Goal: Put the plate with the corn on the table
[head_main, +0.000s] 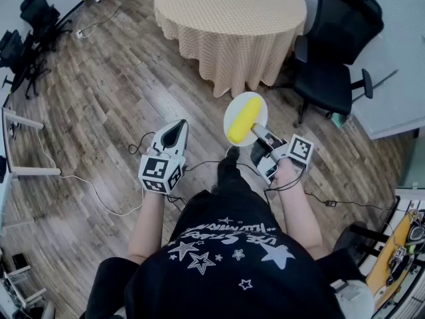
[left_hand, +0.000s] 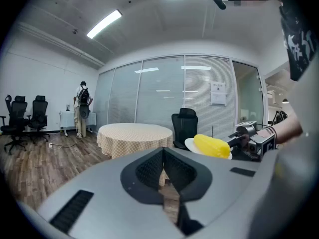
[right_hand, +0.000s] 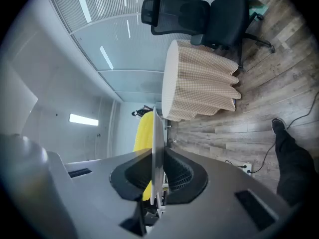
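Right claw [head_main: 261, 138] clamps plate [head_main: 259, 113] by its rim; corn [head_main: 244, 119] lies on plate, just ahead of claw, off the floor. Left claw [head_main: 176, 126] closed, empty. Round clothed desk [head_main: 229, 12] well ahead.

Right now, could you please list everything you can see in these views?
plate: one, white, clamped by its edge in the right gripper
corn: one, yellow, lying on the plate
table: one, round, beige checked cloth, ahead
office chair: one, black, right of the table
other chairs: two, black, far left
cables: several, white and black, on the wood floor
bystander: one, light clothes, far end of room
left gripper: grey, jaws together, empty
right gripper: grey, shut on the plate
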